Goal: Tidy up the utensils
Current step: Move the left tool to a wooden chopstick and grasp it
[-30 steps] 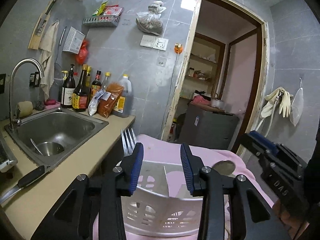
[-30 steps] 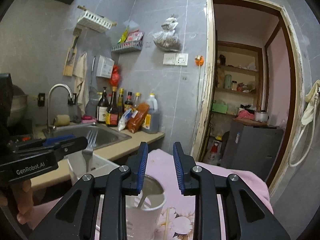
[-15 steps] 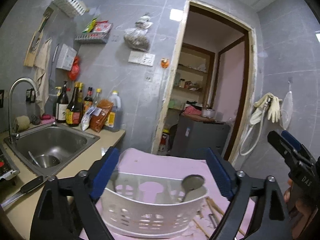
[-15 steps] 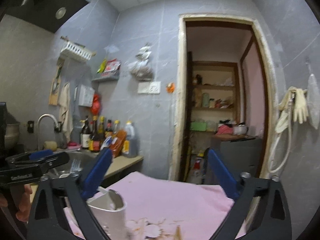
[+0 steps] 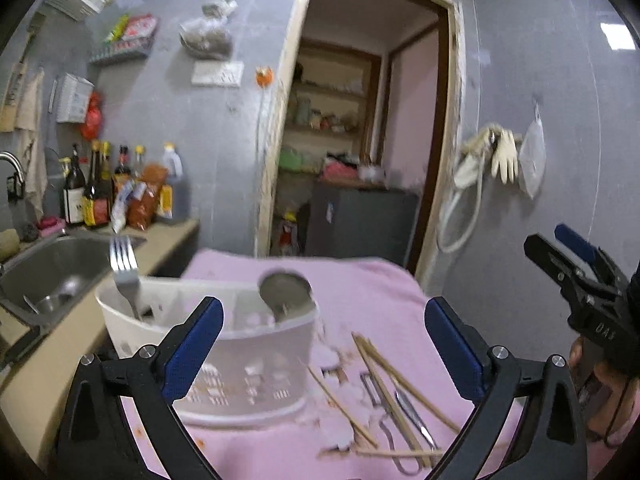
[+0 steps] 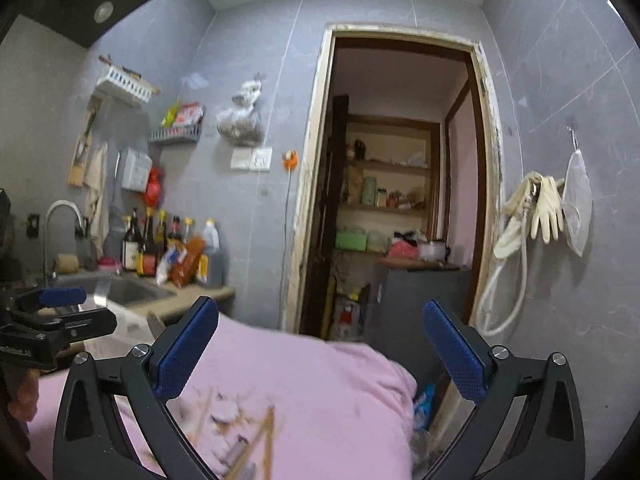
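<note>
A white slotted utensil basket stands on the pink cloth. A fork stands upright in its left part and a spoon in its right part. Wooden chopsticks and a metal peeler lie on the cloth to the right of the basket. My left gripper is open and empty, held above and just behind the basket. My right gripper is open and empty over the cloth; it also shows at the right edge of the left wrist view.
A counter with a steel sink runs along the left, with bottles at its back. An open doorway and a dark cabinet lie beyond the cloth. Gloves and a hose hang on the right wall.
Both grippers opened wide from nearly shut a second ago. The left gripper drew back and turned right, bringing the chopsticks and peeler into view. The right gripper tilted upward.
</note>
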The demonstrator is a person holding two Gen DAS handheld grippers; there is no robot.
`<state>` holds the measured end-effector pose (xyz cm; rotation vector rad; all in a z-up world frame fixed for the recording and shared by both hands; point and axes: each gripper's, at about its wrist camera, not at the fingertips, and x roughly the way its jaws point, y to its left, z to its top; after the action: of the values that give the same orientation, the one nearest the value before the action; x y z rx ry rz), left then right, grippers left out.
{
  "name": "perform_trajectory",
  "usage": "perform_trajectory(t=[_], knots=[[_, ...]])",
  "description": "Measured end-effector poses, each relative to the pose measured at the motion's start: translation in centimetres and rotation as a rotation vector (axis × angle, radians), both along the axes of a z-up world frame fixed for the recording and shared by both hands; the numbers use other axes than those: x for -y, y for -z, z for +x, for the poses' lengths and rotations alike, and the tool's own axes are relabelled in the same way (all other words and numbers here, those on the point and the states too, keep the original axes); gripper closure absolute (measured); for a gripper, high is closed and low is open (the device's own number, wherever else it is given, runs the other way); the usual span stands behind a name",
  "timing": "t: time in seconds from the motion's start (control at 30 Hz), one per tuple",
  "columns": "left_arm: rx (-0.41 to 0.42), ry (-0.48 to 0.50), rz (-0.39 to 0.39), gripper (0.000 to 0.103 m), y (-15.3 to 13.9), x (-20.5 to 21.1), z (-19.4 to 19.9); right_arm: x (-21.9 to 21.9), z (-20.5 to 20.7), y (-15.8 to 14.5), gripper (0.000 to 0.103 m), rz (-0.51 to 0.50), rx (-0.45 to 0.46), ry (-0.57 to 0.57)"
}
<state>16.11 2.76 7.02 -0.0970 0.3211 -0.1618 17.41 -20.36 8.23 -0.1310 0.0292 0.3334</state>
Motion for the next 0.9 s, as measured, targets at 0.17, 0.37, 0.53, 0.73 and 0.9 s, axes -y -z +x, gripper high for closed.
perform_trajectory(t=[0.17,0.37,0.53,0.73,0.9], knots=[[-0.121,0.029,0.035,0.004,2.7,1.8,0.7,1.6,0.9,1.9,0.000,-0.018,-0.099,-0.010],[-0.218,0.044,0.058,0.011,5.4,3.3,1.7,2.4,3.4,4.4,0.011,-0.032,-0.271,-0.071],[-0.310,0.068,0.069,0.038,7.1,4.3,3.2,1.7,5.5,6.3,0.035,-0.062,-0.408,-0.141],[-0.439,0.046,0.098,0.061,9.2,5.1,5.7,0.0,7.4,8.3,0.055,-0.109,-0.533,-0.203],[-0.541,0.010,0.081,0.072,11.0,4.9,7.8,-1.6,8.9,9.9,0.072,-0.167,-0.642,-0.244]])
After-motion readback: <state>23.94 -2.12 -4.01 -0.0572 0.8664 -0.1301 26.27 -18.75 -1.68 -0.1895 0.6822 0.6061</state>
